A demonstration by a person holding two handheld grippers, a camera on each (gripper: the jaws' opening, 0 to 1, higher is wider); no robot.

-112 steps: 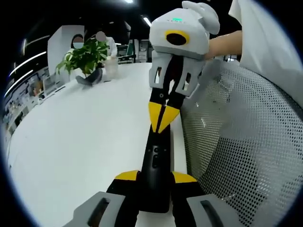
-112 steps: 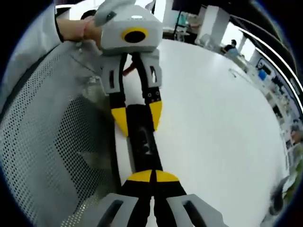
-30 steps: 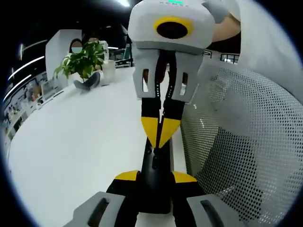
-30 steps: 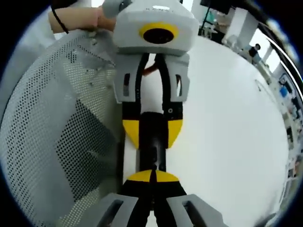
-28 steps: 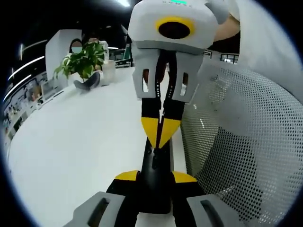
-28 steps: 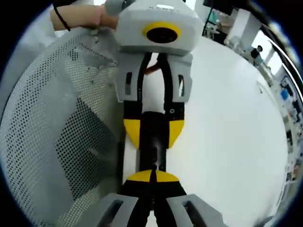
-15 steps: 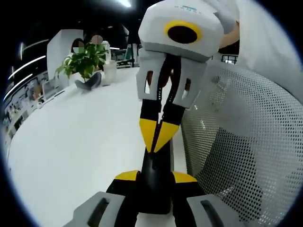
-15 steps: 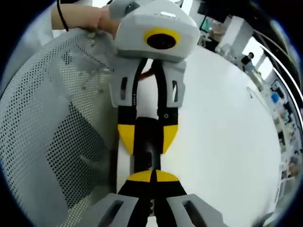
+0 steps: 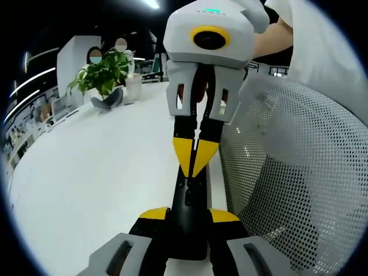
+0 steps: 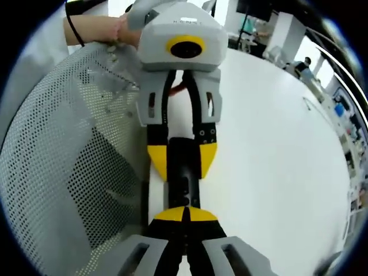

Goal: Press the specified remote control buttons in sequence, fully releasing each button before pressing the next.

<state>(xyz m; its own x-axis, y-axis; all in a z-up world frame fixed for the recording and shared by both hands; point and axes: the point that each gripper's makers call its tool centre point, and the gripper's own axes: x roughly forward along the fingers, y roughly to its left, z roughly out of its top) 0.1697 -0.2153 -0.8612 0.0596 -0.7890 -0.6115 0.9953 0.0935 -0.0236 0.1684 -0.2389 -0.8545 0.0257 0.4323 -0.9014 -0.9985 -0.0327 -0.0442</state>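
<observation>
While my left gripper (image 9: 188, 214) clamps the slim black remote control (image 9: 190, 198) at the white table (image 9: 86, 172) edge, I rest my right gripper (image 10: 184, 214), jaws closed to a point, on its buttons, the sequence's progress unreadable.

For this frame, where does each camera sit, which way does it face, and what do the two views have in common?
Left gripper view: rides the left gripper, looking along its jaws, shut on the black remote; faces the right gripper, the white table, a plant; a person's forearm and white sleeve show top right.
Right gripper view: rides the right gripper, jaws closed, tips on the remote; faces the left gripper; a hand shows behind it.
Shared: the remote, both grippers, the table, the mesh chair back.
</observation>
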